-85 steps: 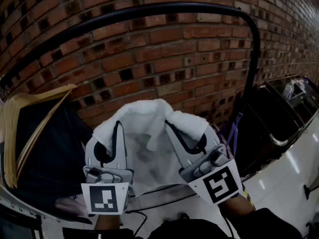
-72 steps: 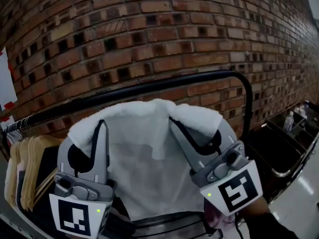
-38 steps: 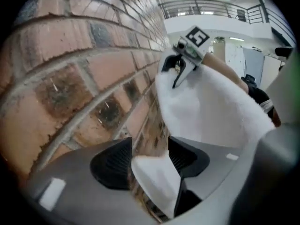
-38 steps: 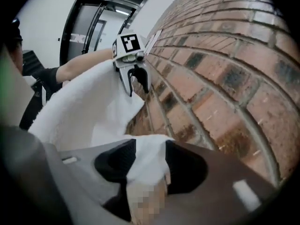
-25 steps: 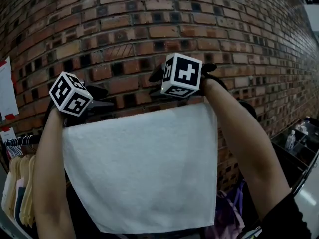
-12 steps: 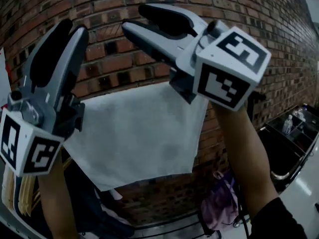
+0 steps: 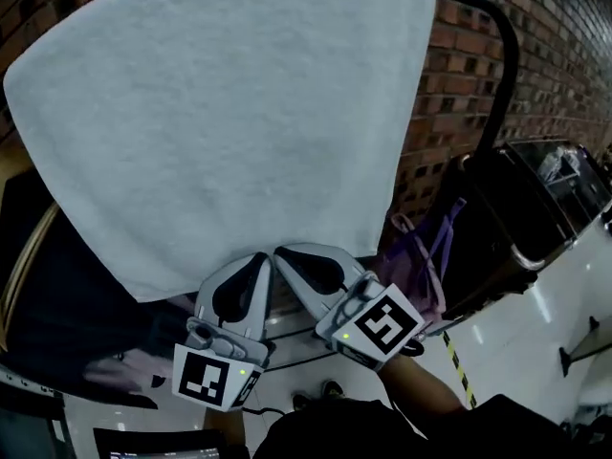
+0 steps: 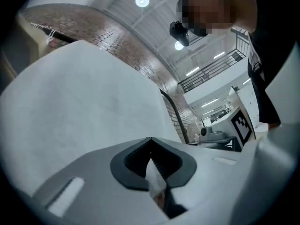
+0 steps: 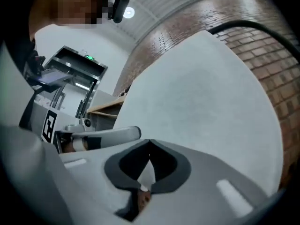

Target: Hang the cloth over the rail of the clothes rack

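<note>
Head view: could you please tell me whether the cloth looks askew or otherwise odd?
Nothing stands out: the cloth drapes smoothly over the rail, unwrinkled, with the left gripper and right gripper shut on its lower edge.

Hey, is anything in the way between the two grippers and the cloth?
Nothing visible. The left gripper and right gripper, both shut, sit at the bottom edge of the cloth, which hangs over the rail.

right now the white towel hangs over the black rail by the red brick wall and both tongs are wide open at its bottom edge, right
No: the tongs of the left gripper and right gripper are shut, not wide open, as both gripper views show. The white terry towel does hang over the black metal rail by the red brick wall.
</note>
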Available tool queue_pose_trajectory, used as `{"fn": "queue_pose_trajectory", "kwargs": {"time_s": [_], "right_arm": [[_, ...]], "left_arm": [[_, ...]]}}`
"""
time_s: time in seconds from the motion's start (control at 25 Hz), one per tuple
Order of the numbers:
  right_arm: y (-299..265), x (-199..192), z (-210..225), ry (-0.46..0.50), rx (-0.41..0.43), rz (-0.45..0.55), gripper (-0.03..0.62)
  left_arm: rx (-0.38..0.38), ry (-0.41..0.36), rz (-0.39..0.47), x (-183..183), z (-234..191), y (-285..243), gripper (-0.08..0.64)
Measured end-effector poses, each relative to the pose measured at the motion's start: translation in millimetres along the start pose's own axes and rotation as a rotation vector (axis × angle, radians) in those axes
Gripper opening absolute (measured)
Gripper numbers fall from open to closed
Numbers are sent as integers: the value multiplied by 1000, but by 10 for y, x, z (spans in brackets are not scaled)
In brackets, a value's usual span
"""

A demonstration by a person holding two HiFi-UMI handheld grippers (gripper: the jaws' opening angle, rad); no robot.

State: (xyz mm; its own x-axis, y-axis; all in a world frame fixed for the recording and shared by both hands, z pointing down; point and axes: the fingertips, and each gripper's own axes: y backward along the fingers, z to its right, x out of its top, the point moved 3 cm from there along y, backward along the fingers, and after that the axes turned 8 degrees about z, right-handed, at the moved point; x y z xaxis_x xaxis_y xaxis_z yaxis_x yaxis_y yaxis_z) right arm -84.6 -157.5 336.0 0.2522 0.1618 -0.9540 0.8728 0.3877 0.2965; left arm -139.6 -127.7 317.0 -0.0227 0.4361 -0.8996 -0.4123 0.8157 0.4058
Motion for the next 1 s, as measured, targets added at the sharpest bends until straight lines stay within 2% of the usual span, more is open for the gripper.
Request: {"fn": "queue_pose_trajectory", "kwargs": {"time_s": [0.2, 0.64, 1.0], "right_arm": [[129, -135, -28, -20, -28, -30, 5], [127, -124, 37, -17, -49, -21, 5], [120, -90, 46, 30, -57, -23, 5]], "left_arm": [[53, 53, -34, -161, 50, 64, 8], [66, 23, -98, -334, 129, 78, 8], [86, 19, -82, -305, 139, 16, 8]]}}
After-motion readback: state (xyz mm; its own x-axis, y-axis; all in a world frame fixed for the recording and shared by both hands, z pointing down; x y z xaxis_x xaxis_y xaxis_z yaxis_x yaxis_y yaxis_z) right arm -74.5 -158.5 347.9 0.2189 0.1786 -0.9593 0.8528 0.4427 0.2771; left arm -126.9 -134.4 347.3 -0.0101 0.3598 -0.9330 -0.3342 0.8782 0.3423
